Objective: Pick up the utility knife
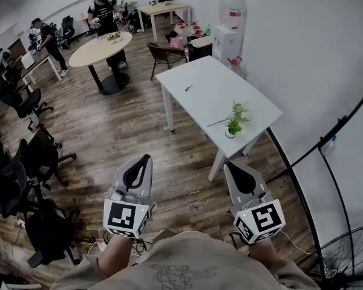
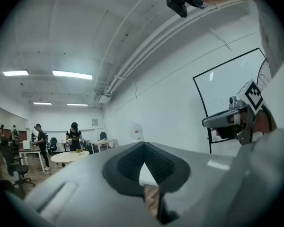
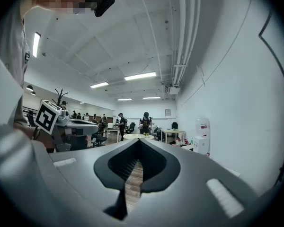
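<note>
A small yellow and dark utility knife (image 1: 189,87) lies on the white table (image 1: 212,101), near its far left edge. Both grippers are held level over the wooden floor, well short of that table. My left gripper (image 1: 146,157) is shut with nothing between its jaws, and only floor shows through its gap (image 2: 143,144). My right gripper (image 1: 230,165) is also shut and holds nothing (image 3: 139,141). Each gripper shows in the other's view: the right gripper (image 2: 229,119) and the left gripper (image 3: 68,124). The knife is not visible in either gripper view.
A green plant sprig (image 1: 235,122) lies on the near end of the white table. A round table (image 1: 100,48), a brown chair (image 1: 162,54) and a water dispenser (image 1: 228,38) stand beyond. Office chairs (image 1: 39,156) line the left. A fan (image 1: 351,252) stands at right.
</note>
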A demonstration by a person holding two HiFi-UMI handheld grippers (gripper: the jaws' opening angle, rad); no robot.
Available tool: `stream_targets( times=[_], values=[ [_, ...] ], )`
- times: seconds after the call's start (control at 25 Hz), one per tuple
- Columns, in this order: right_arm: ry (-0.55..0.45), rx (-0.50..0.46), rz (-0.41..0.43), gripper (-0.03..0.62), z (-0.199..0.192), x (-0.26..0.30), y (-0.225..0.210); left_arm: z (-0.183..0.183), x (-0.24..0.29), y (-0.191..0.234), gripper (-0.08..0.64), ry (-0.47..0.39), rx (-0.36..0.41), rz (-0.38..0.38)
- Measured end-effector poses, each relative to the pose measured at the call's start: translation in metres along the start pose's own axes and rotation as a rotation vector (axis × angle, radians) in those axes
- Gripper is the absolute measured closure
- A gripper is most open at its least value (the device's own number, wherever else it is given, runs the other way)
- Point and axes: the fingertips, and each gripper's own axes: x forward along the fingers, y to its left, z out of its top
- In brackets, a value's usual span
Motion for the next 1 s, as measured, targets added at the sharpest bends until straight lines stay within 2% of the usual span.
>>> stream_targets(
  times=[0.32,0.52,0.72,0.88,0.92,0.96,1.0],
  values=[
    [-0.005,0.013,-0.012,0.565,-0.003,-0.002,-0.002,0.001,-0.001,-0.003,0.56,0.003,0.01,-0.013],
    [-0.044,0.018,0.004,0.565,0.0,-0.005,-0.001,0.004,0.003,-0.008,0.559,0.007,0.01,-0.027],
    [-0.052,0.05,-0.01,0.565,0.003,-0.005,-0.01,0.004,0.01,-0.012,0.56,0.0,-0.036,-0.049],
    [-0.146,0.089,-0.017,0.563,0.019,-0.012,-0.011,0.004,0.005,-0.009,0.56,0.007,-0.039,-0.038],
    [-0.169,0.097,-0.021,0.553,0.023,-0.013,-0.011,0.004,0.004,-0.006,0.56,0.007,-0.04,-0.031],
    [-0.178,0.103,-0.026,0.454,0.025,-0.013,-0.014,0.003,0.004,-0.003,0.56,0.009,-0.046,-0.023],
    [-0.176,0.109,-0.032,0.39,0.025,-0.012,-0.016,0.0,0.004,-0.001,0.56,0.016,-0.058,-0.014]
  ],
)
